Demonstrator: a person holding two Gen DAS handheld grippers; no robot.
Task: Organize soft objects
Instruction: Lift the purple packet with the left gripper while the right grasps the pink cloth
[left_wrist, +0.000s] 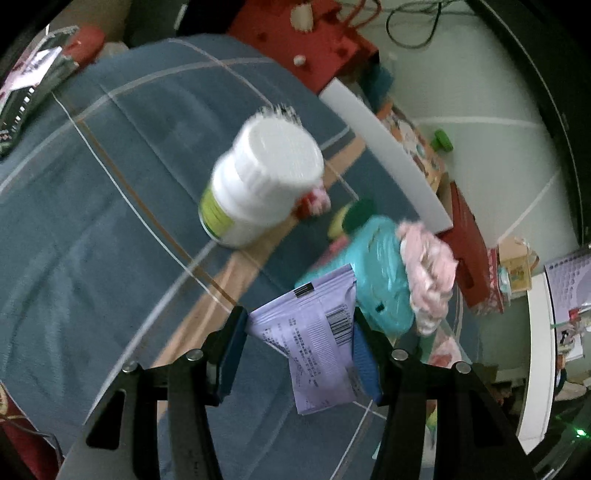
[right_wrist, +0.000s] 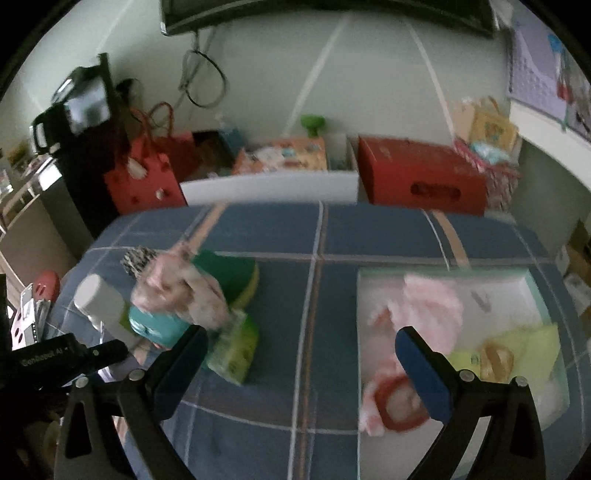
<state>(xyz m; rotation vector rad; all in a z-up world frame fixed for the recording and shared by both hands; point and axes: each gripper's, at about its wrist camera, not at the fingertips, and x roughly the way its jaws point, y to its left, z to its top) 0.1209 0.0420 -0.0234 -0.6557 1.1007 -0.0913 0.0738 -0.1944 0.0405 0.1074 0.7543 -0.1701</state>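
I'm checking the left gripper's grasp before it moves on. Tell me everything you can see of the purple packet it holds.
The purple packet is a flat, pale lilac pouch of thin, plastic-looking film, slightly crumpled. Its visible face carries small printed text, a barcode and a dark label near the top edge. It hangs tilted between the blue pads of the left gripper, which pinch it at both side edges; it looks lifted clear of the blue plaid cloth. Its lower end droops free below the pads. Behind its top edge sits a teal object.

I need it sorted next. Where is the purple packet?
In the left wrist view, the purple packet sits pinched in the left hand-held gripper, beside the teal pouch.
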